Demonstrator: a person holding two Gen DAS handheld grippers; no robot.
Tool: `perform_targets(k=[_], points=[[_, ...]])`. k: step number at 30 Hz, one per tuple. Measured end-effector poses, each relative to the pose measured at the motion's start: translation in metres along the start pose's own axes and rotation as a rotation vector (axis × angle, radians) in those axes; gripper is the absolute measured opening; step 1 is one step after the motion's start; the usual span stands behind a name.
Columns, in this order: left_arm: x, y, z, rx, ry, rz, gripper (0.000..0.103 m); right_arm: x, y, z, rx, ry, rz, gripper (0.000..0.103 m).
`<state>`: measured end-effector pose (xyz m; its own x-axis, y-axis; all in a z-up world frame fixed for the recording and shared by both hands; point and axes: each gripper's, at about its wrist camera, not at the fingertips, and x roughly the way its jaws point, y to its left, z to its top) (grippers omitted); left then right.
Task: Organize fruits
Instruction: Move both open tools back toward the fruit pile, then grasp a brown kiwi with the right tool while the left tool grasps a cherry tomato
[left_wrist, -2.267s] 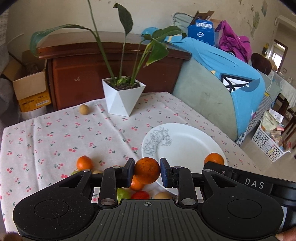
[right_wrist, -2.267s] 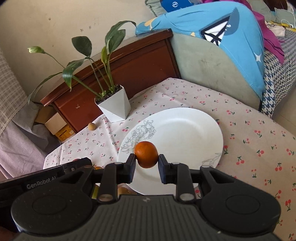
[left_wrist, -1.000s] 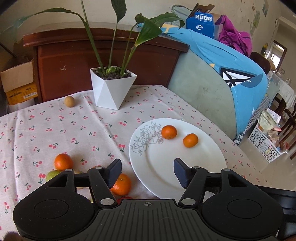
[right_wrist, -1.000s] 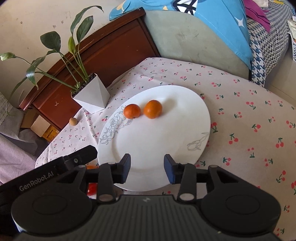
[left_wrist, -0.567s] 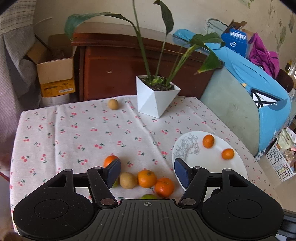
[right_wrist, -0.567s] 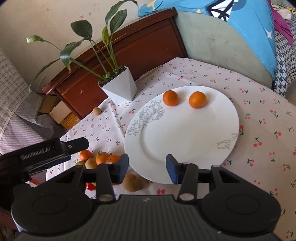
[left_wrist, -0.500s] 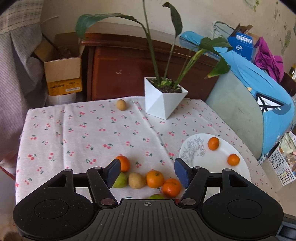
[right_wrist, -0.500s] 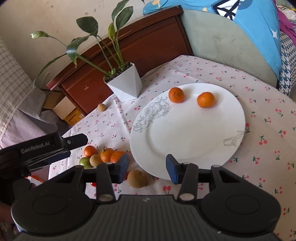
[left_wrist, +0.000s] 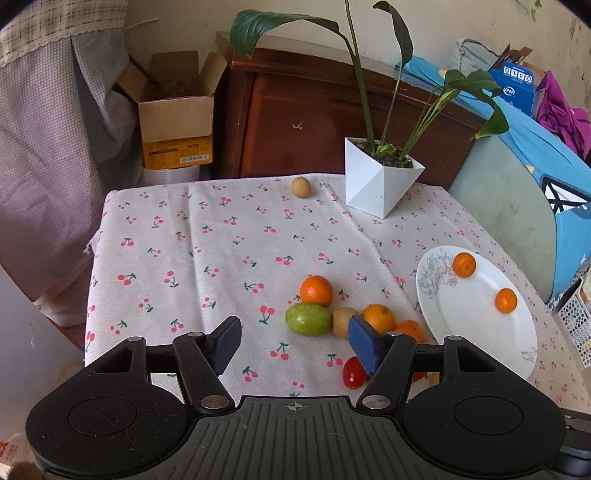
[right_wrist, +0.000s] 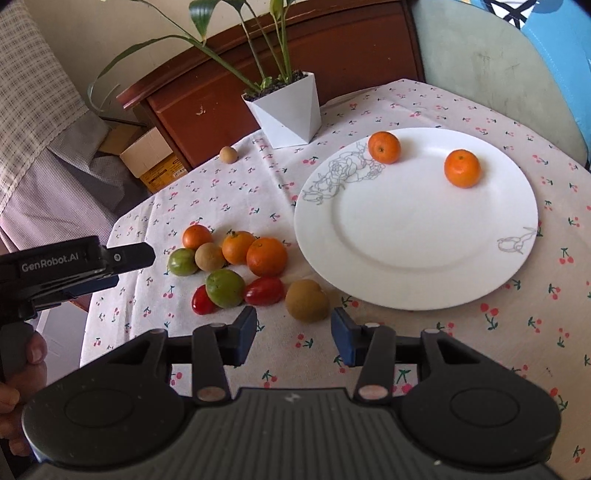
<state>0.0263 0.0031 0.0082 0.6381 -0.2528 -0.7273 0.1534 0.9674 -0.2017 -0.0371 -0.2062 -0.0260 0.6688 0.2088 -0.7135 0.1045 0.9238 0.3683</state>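
Observation:
A white plate (right_wrist: 413, 236) (left_wrist: 476, 328) on the cherry-print cloth holds two oranges (right_wrist: 384, 147) (right_wrist: 462, 168). Left of it lies a cluster of fruit: three oranges (right_wrist: 266, 256), green fruits (right_wrist: 224, 288) (left_wrist: 308, 319), red tomatoes (right_wrist: 263, 290) and brown fruits (right_wrist: 307, 300). My right gripper (right_wrist: 293, 338) is open and empty, just in front of the brown fruit. My left gripper (left_wrist: 293, 343) is open and empty, above the table's near side, with the cluster just ahead; it also shows in the right wrist view (right_wrist: 122, 256).
A white angular plant pot (left_wrist: 380, 186) (right_wrist: 286, 110) stands at the table's far side, with a small brown fruit (left_wrist: 300, 187) beside it. A wooden cabinet (left_wrist: 332, 125), a cardboard box (left_wrist: 177, 118) and a sofa with blue cover (left_wrist: 528, 192) surround the table.
Both grippers let go of their oranges, which now lie on the plate. Both have pulled back and swung left toward the fruit cluster, jaws open.

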Motion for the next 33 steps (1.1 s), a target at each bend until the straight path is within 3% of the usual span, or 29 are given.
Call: perform_targets(k=[10,15,25,33], points=[[0.005,-0.005,-0.027,0.144,0.015,0.011,0.063,0.013,0.007,0.001,-0.026,-0.027,-0.056,0.045],[0.011,-0.012,-0.034,0.193,0.018,-0.024,0.063,0.016,0.012,0.0,-0.062,-0.044,-0.082,0.032],[0.02,-0.021,-0.04,0.248,0.007,-0.083,0.057,0.016,0.012,0.0,-0.057,-0.032,-0.048,0.028],[0.027,-0.026,-0.042,0.28,-0.013,-0.112,0.04,0.015,0.011,0.001,-0.033,-0.021,-0.039,0.028]])
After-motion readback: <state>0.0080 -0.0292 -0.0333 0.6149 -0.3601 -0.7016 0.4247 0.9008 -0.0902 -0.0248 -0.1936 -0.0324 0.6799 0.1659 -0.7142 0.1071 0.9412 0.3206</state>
